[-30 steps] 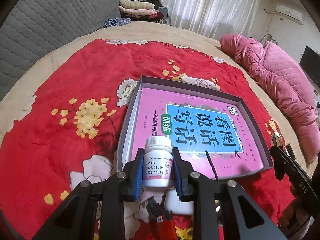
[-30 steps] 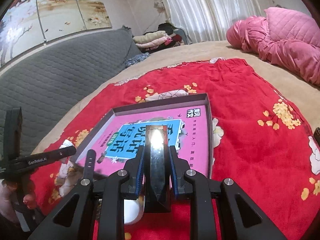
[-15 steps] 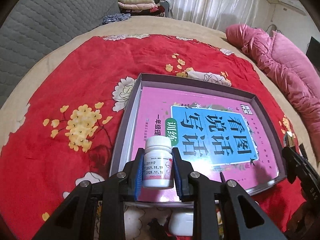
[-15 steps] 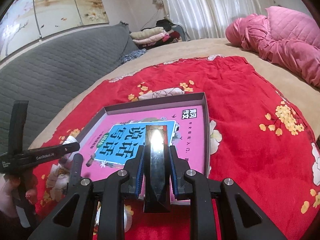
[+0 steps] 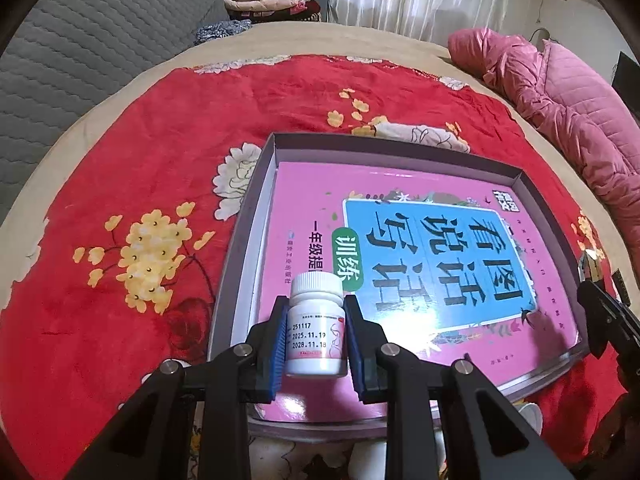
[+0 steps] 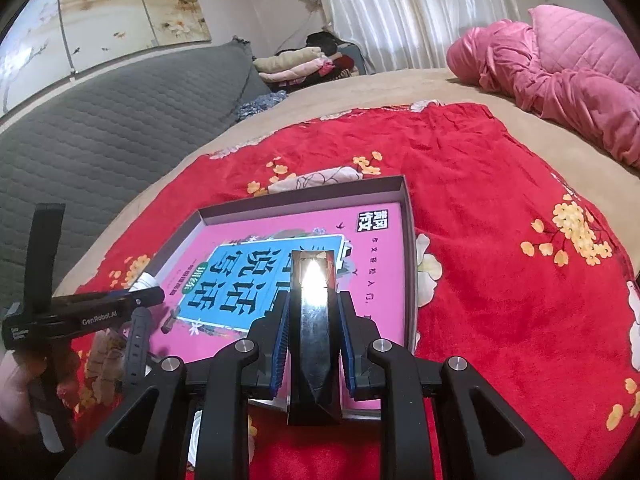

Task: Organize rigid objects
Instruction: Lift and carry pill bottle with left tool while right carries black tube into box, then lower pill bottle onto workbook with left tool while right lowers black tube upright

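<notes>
My left gripper (image 5: pixel 315 334) is shut on a white pill bottle (image 5: pixel 316 330) with a printed date label, held upright over the near left corner of a shallow grey box (image 5: pixel 256 216). A pink and blue book (image 5: pixel 420 256) lies flat in the box. My right gripper (image 6: pixel 314 332) is shut on a glossy black angular object (image 6: pixel 314 328), held above the box's near edge (image 6: pixel 410 264) and the book (image 6: pixel 260 280). The left gripper also shows at the left of the right wrist view (image 6: pixel 120 304).
The box lies on a red floral blanket (image 5: pixel 140 168) spread on a beige bed. A pink quilted jacket (image 5: pixel 560 88) lies at the far right. A grey padded headboard (image 6: pixel 100 120) stands at the left. Small white items (image 5: pixel 372 456) lie on the blanket under my left gripper.
Both grippers have moved forward over the box, each with its object still held. The lighter and white items near the box's front edge have slid mostly out of the left wrist view.
</notes>
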The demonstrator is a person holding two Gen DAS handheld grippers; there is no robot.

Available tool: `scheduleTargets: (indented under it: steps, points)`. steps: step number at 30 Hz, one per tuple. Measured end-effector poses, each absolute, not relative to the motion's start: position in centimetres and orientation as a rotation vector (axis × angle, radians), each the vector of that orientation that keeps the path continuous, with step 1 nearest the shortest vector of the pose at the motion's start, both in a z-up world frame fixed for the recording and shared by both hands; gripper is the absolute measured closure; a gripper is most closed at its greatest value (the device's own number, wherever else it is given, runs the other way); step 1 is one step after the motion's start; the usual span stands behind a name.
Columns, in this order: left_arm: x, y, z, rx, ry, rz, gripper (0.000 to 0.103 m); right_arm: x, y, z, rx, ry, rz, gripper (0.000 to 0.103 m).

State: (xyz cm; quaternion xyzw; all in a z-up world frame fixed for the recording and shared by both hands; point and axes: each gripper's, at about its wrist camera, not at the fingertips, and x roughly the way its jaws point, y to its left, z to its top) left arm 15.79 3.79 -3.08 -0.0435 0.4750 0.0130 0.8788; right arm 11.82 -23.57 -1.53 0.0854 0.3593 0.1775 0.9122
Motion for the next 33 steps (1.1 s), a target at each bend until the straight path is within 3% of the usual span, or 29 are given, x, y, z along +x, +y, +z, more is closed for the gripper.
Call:
scheduleTargets:
  steps: [33]
  points:
    - [15.8, 4.2, -4.5, -0.029, 0.991, 0.068, 0.076, 12.8, -22.7, -3.3, 0.104, 0.796, 0.279, 0.08]
